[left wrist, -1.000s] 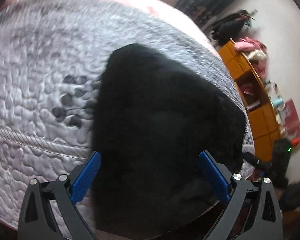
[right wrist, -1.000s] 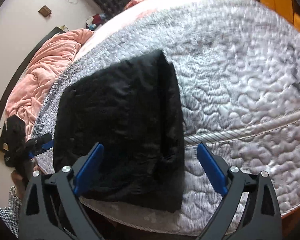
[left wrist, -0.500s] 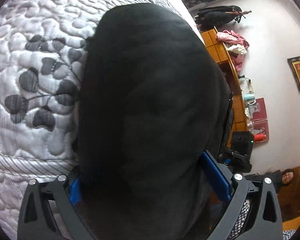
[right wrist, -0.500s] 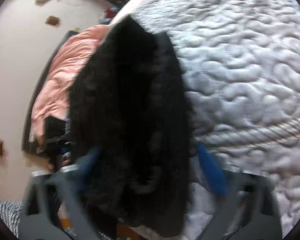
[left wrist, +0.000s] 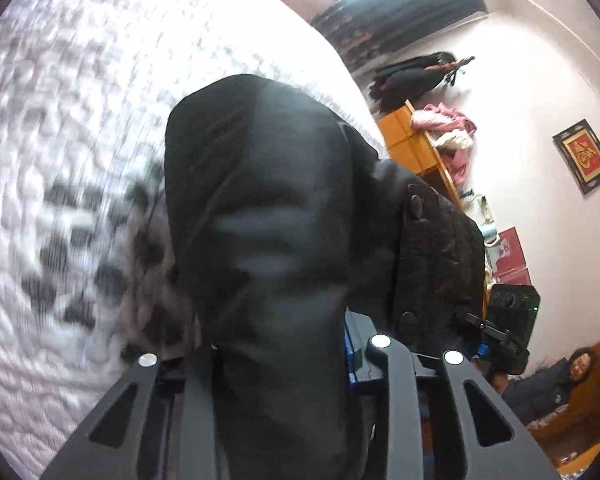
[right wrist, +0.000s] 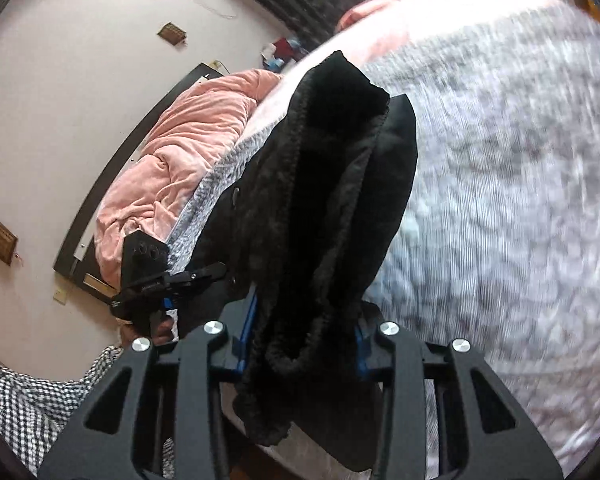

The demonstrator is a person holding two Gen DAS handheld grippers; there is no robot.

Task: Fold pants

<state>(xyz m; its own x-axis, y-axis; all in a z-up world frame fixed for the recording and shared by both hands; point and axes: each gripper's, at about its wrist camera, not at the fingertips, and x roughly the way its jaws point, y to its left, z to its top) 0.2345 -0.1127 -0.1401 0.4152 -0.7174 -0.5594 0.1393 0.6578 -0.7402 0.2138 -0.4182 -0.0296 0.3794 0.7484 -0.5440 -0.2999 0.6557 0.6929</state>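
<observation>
Your left gripper has just been closing, and its jaws now clamp a thick fold of the black fleece-lined pants at the bottom centre of the left wrist view. One blue pad shows at the right edge of the gathered cloth; the other pad is hidden behind the fabric.

Your right gripper has likewise just been closing. Its jaws grip a bunched, fuzzy edge of the same pants at the lower centre of the right wrist view, with blue pads visible on both sides of the cloth.

From both grips, the pants extend toward the centre of each frame, with their far part over the grey-and-white quilted bedspread. In the right wrist view, the left gripper appears at the lower left, beside a black-and-white checked sleeve.

A crumpled pink blanket lies at the left of that frame. In the left wrist view, an orange wooden shelf unit stands at the right, with a framed picture on the wall beyond it.
</observation>
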